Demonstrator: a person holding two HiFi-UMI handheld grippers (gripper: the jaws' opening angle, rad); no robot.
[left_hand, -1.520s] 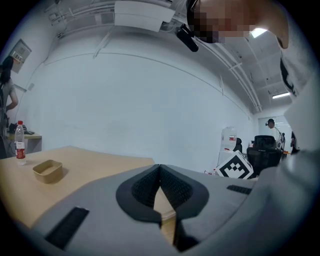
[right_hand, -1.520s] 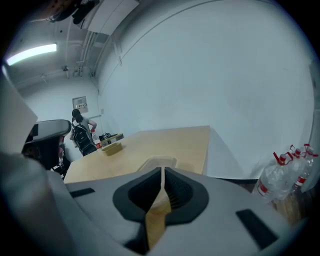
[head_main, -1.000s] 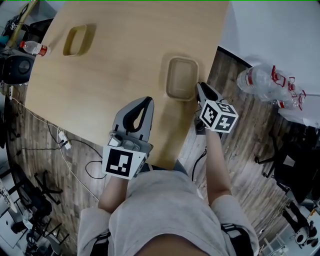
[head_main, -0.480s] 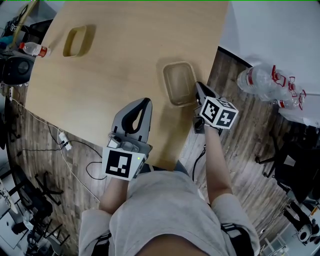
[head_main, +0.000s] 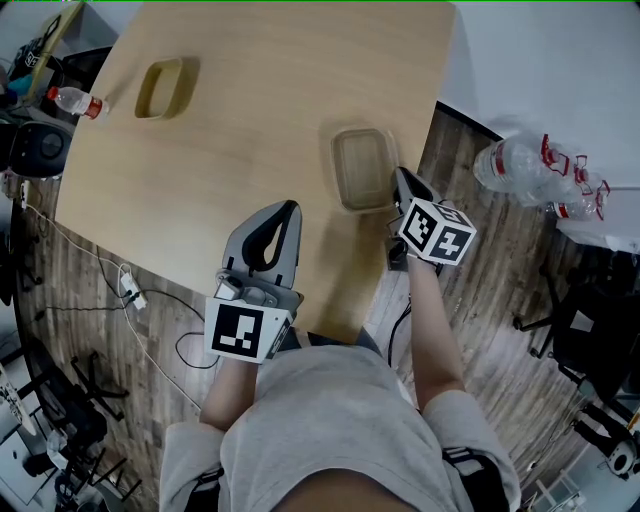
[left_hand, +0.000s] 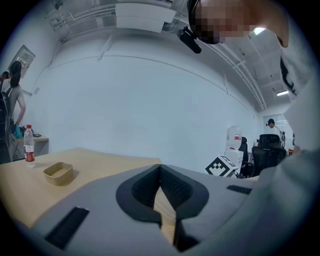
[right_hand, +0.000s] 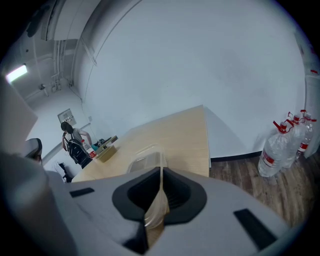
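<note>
My right gripper is shut on the near rim of a clear, tan-tinted plastic container at the right edge of the light wooden table. In the right gripper view the thin rim runs up between the closed jaws of the right gripper, and the container lies just ahead. My left gripper is shut with nothing in it, over the table's near part to the left of the container. In the left gripper view the left gripper points along the table.
A tan tray and a small water bottle sit at the table's far left; both show as tray and bottle. Large water bottles stand on the wooden floor to the right. A person stands beyond the table.
The right gripper has shifted the clear container slightly and turned it a little at the table's right edge. The left gripper's view has swung a bit; its jaws stay shut.
</note>
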